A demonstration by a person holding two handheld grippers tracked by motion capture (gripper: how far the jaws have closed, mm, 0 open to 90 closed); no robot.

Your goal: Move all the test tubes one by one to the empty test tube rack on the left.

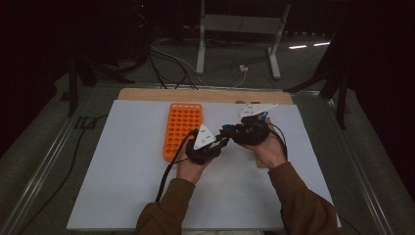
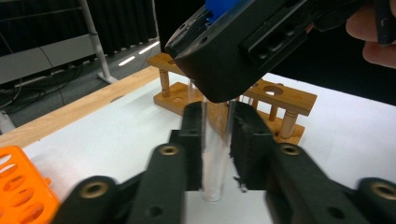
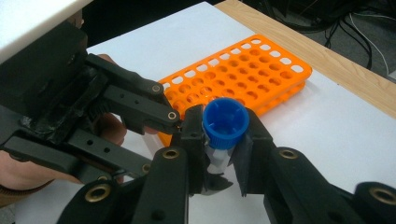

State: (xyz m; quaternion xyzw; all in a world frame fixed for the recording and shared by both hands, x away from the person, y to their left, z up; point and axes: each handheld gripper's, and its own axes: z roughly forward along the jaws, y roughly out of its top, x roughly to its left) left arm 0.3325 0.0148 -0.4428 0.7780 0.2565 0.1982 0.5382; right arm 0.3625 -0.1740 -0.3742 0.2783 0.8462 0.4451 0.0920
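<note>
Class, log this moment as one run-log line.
left gripper: shut on tube | right gripper: shut on blue cap | orange rack: empty

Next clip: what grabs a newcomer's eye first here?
The two tongs meeting mid-table on one clear tube: the left tongs clamp its glass, the right tongs grip its blue cap. Next, the bright orange rack to their left, then the wooden rack behind the tube.
</note>
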